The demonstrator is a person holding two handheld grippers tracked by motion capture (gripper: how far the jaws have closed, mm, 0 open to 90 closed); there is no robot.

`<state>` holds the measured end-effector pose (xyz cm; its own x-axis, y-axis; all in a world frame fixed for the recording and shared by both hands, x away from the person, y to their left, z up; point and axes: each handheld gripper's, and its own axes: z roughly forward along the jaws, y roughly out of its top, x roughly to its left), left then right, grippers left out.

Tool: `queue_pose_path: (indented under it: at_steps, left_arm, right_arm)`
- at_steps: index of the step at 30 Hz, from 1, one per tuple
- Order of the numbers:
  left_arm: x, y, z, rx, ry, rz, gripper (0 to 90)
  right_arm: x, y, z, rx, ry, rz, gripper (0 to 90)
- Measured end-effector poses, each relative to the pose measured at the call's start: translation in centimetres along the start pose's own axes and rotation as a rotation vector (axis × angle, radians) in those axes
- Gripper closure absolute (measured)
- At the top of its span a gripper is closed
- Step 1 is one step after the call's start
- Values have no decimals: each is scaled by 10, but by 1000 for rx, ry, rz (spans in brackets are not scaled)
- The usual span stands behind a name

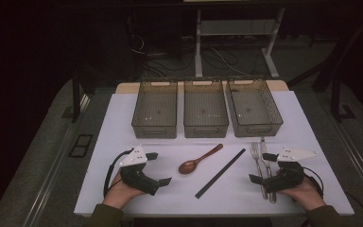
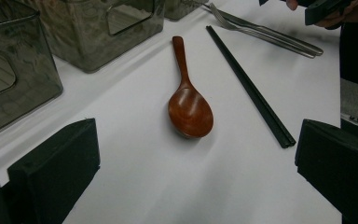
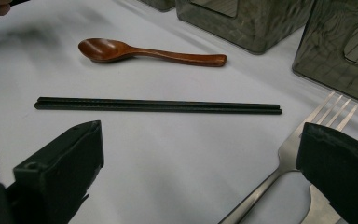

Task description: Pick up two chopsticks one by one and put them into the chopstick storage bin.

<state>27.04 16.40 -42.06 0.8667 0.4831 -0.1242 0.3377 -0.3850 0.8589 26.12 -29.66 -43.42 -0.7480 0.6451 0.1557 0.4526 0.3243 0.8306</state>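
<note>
Both grippers open, nothing held. Left gripper (image 1: 158, 168) is faced at spoon (image 1: 199, 159); chopsticks (image 1: 220, 173) just right of spoon. Spoon best taken at the handle, fingers (image 2: 56, 168) kept level.

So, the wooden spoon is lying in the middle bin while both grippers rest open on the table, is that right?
Not quite: the spoon lies on the white table, in front of the middle bin, as the high view shows. The left gripper and right gripper are indeed open.
</note>
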Motion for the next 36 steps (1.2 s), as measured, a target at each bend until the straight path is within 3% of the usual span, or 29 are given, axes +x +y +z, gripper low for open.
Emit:
queue_pose_path:
  at_steps: [20, 36]
  left_arm:
    - [-6, 11, 13, 0, 1, 7, 0]
    - [-23, 17, 37, 38, -54, 35, 44]
  right_arm:
    - [0, 0, 0, -17, 9, -1, 2]
    - [1, 0, 0, -17, 10, 0, 2]
